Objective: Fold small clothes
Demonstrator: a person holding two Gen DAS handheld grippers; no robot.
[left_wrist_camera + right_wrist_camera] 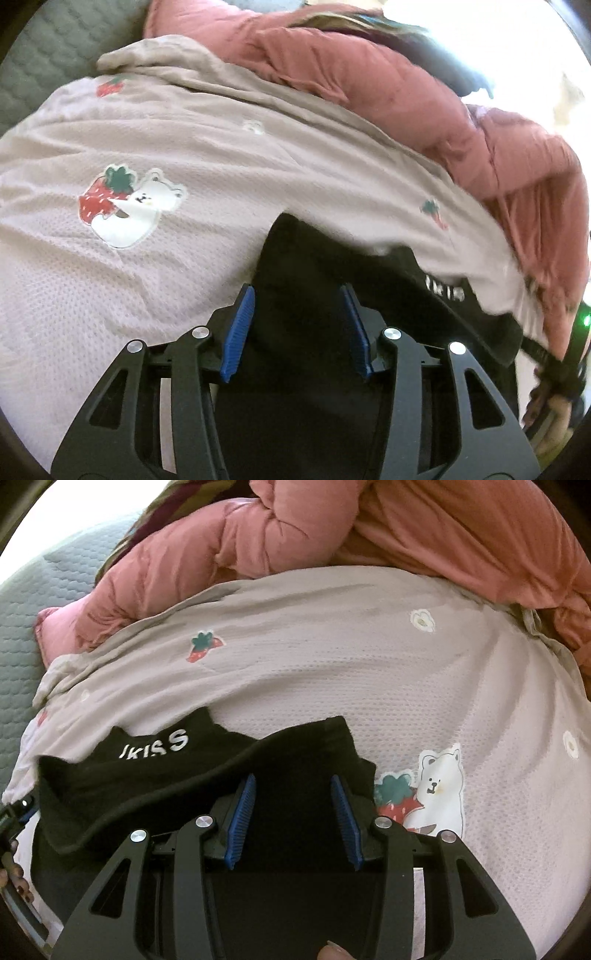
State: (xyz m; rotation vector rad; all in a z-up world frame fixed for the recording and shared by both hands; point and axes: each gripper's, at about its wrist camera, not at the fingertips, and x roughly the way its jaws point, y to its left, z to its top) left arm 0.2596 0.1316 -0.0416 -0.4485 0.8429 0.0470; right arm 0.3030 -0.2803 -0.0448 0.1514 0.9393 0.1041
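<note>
Both left gripper (297,295) and right gripper (292,781) half open, empty, above black garment (147,786); lettering (155,746) legible only from right wrist.

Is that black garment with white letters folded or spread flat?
Folded, at least partly: the black garment shows one layer doubled over another, lying on the pink sheet.

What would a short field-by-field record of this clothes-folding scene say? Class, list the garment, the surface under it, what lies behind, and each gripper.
garment: black garment with white lettering, lying crumpled
surface: pale bedsheet printed with strawberries and bears, under the garment
behind: pink quilt bunched along the sheet's far edge
beside: grey quilted mattress at the sheet's edge
left gripper: jaws apart over the black cloth, pads not pressing it
right gripper: jaws apart over the black cloth, nothing pinched
fold: not yet made
</note>
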